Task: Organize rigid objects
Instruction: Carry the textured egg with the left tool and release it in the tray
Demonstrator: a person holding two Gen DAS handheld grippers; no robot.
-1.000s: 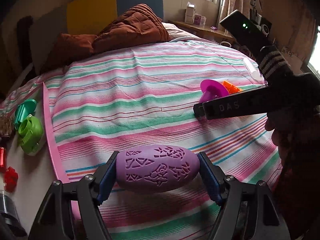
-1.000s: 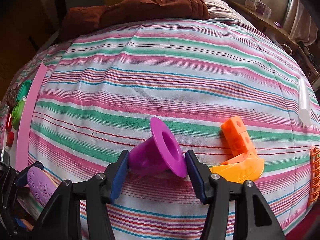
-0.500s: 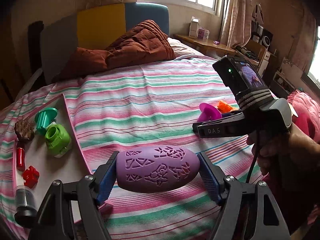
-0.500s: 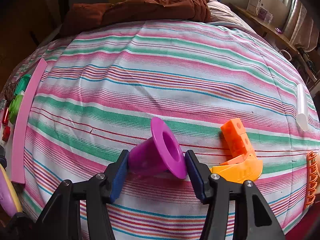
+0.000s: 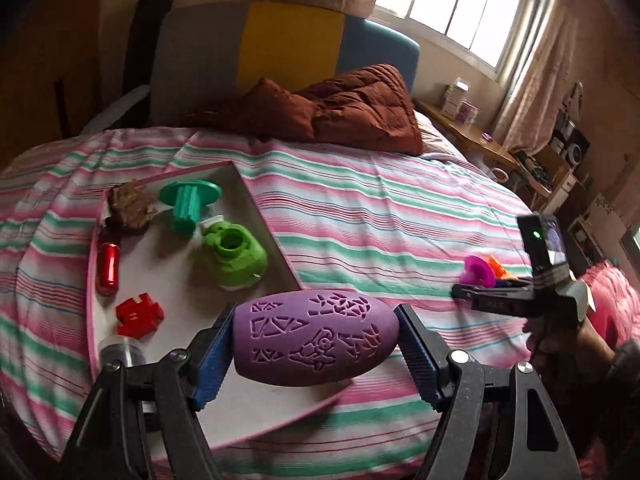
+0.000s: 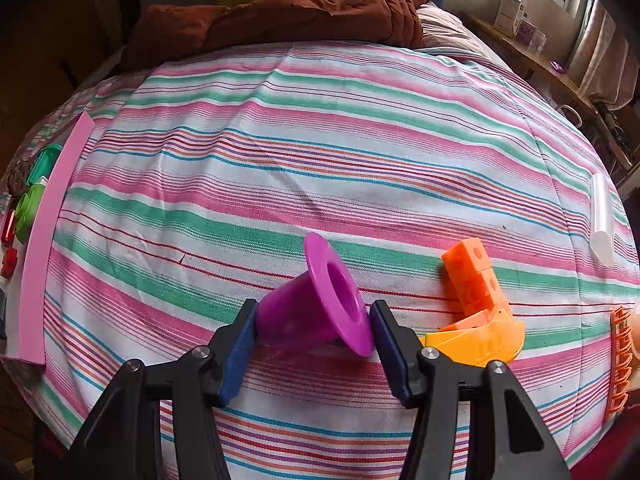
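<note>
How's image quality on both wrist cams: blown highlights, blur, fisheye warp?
Left wrist: window blown out to white, room corners dark, purple egg sharp, stripes on the bedspread bowed. Right wrist: even light, no glare, magenta funnel crisp, bedspread bulges like a dome, frame edges vignetted black.

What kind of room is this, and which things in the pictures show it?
Most likely a bedroom in a home. A bed with a striped cover fills the view, with a brown quilt bunched against a padded headboard. A curtained window and a cluttered side table stand beside it.
</note>
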